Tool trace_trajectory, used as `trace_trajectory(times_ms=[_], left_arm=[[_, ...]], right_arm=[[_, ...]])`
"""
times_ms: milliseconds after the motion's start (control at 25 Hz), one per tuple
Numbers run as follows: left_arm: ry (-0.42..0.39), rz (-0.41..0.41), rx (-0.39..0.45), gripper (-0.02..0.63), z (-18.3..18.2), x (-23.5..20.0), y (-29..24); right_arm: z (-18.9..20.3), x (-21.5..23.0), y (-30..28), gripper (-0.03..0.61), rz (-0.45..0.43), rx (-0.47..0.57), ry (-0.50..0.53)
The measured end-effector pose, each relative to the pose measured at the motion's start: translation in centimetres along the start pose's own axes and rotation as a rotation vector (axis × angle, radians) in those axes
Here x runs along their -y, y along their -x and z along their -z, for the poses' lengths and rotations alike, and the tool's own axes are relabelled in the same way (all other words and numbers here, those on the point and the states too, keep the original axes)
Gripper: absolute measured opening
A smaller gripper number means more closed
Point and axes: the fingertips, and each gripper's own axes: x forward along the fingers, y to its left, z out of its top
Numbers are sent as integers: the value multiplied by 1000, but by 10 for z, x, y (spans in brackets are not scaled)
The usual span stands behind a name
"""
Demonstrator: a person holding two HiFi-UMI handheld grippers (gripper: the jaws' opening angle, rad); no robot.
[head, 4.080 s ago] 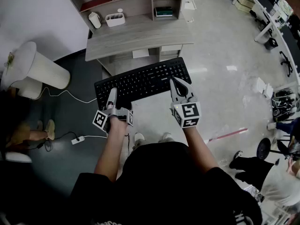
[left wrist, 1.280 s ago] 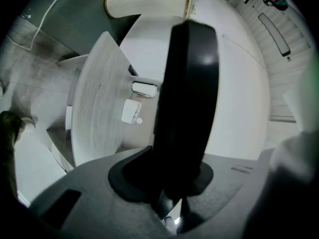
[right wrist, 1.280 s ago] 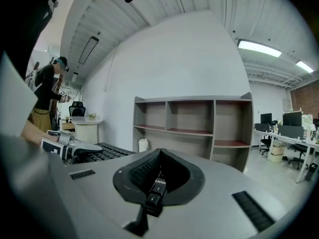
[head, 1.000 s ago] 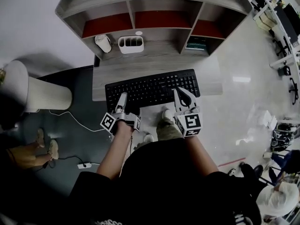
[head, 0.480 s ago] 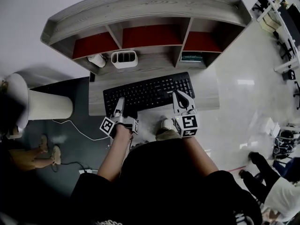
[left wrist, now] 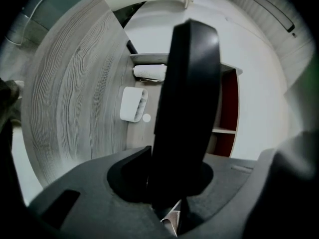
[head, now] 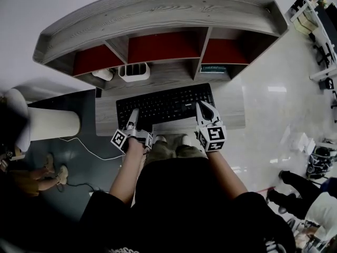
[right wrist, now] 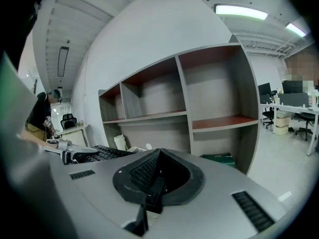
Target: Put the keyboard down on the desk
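Nearest me, both claws reached forward at the near long edge of the black keyboard (head: 166, 103).

- Left claw (head: 133, 114): rolled on its side and clamped on the keyboard's near-left edge. The dark slab ran straight out from between its jaws.
- Right claw (head: 203, 107): held upright, jaws drawn together, nothing visible between them. Its tips lay at the keyboard's near-right corner. Whether it bore any weight I could not tell.

Key relation: the keyboard lay directly ahead of both claws, its long axis crosswise and parallel to the front edge of the desk (head: 231, 112). Each claw was at one end, neither one nearer. The keyboard sat over the desk's near half. From the left gripper view it seemed clear of the wood, so I judged that what remained was to lower it, not carry it forward.

Beyond the keyboard:
- A white pen holder (head: 134, 71) stood at the back of the desk, with a white cylinder-like item (head: 102, 74) just left of it. Both were near the keyboard's far edge but apart from it.
- A green box or book (head: 213, 68) lay in the right-hand compartment.
- The shelf unit (head: 158, 12) rose behind and would limit any push forward.

Nothing lay on the bare wood under the keyboard. A white ribbed cylinder (head: 52, 124) stood on the floor to the left, well apart.
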Motion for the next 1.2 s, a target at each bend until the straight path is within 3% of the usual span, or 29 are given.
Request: trace_trajectory(times_ms=[440,800,1080,1200], left_arm=[[4,-64,-48,100,-33,-46,-28],[77,-168,8,100,-45,-118,-44],[-29,-230,-36,100,-53,-160,-69],[-30,-232,-45,103,-56,-166,-75]], right_arm=[[30,-13,-31,12,6,-65,61],[49,-14,-45,12,53,-110,73],[50,-12,-53,11,77,-128,87],[51,-8,-45,12,94,-138,91]])
